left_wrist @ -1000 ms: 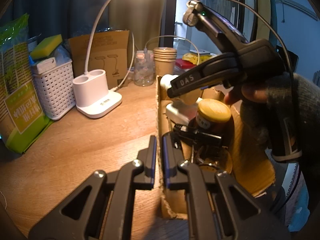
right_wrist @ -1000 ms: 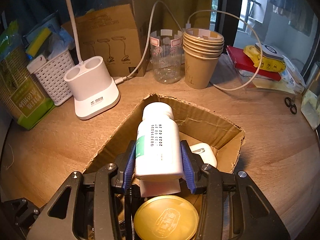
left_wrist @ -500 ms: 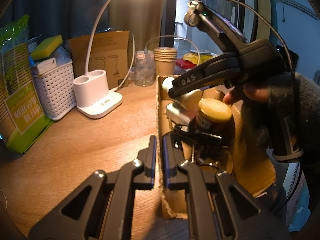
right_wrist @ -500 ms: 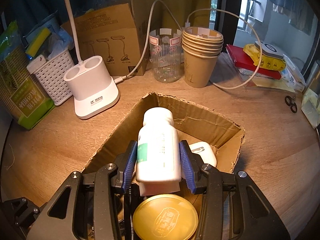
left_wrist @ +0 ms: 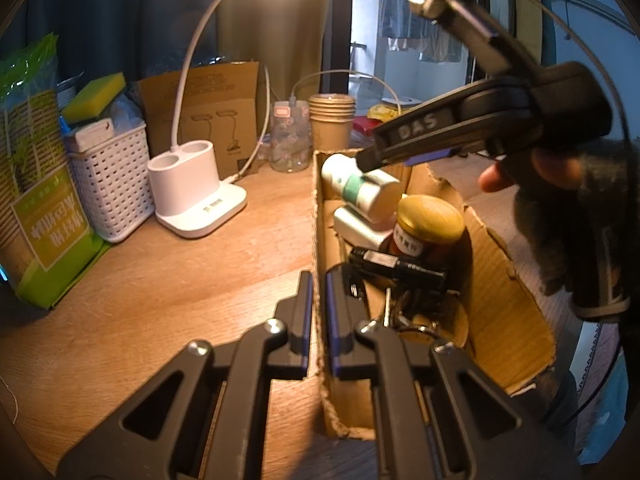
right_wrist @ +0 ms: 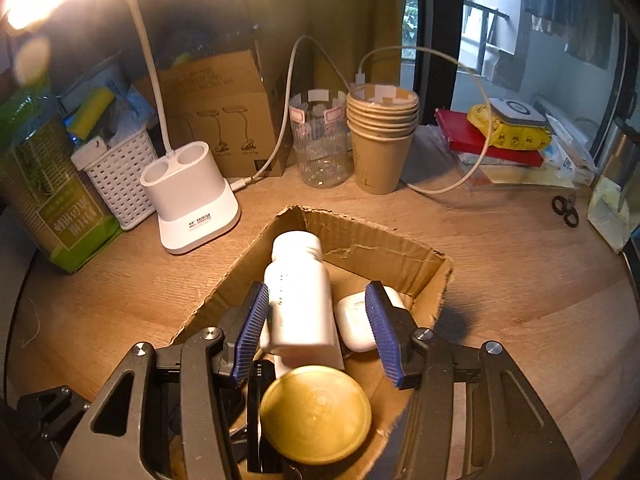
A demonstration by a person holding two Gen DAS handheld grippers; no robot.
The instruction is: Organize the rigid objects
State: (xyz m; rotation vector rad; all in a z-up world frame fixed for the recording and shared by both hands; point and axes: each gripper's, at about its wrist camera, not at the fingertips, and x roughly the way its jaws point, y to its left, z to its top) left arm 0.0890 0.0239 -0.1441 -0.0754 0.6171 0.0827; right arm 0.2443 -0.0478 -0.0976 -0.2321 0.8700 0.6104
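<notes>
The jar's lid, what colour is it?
Gold-yellow; the jar's lid shows best in the right wrist view.

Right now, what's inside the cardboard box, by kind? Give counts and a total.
In the box, as far as visible:
White bottle: 1
Gold-lidded jar: 1
White earbud case: 1
Black gadget: 1
Total: 4. Some metal bits beneath the gadget are too dark to identify. The right gripper is open above the bottle.
</notes>
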